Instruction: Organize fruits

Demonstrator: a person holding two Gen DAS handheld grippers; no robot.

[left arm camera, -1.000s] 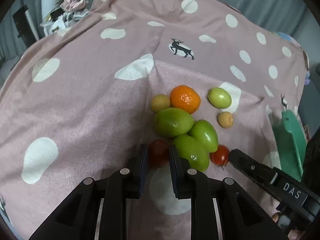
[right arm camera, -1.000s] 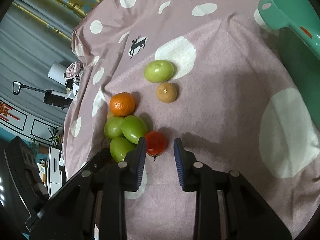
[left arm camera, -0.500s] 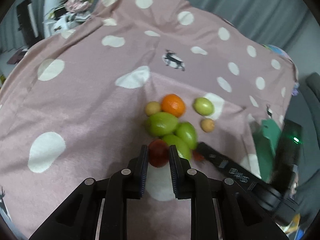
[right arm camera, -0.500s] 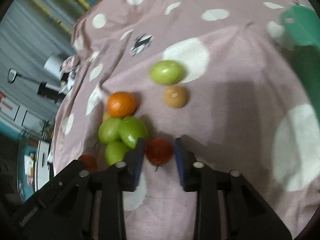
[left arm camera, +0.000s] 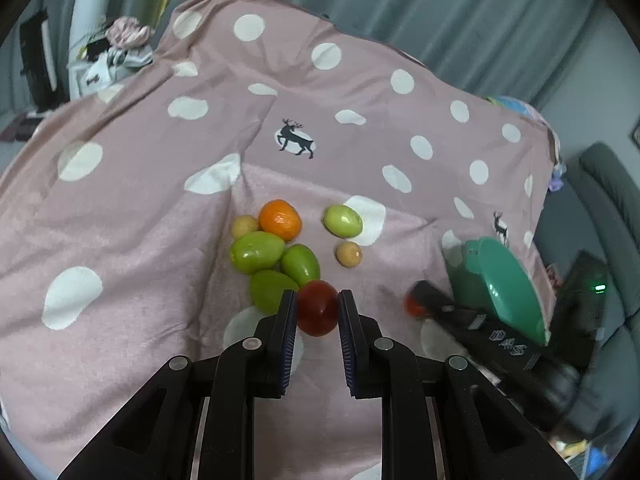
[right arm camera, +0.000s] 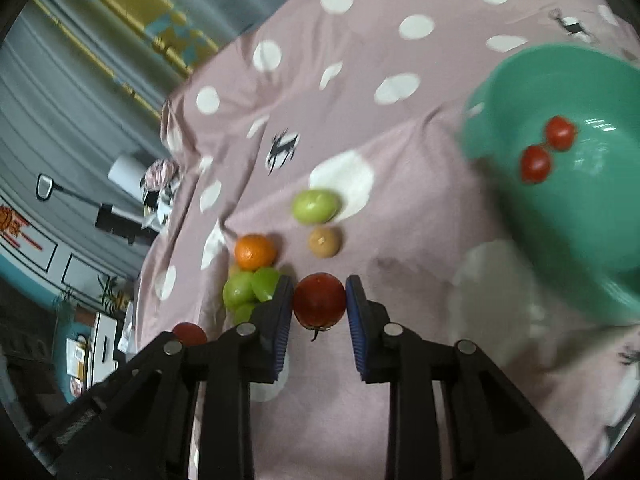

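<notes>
Clamping a dark red round tomato between its pads, the left gripper hangs over the pink spotted cloth; the right gripper grips a bright red stemmed tomato beside the green plastic bowl holding two small red tomatoes

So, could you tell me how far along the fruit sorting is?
Two tomatoes already sit in the green bowl. The left gripper and the right gripper each hold another tomato. Still on the cloth: an orange, four green fruits and two small brown ones.
</notes>
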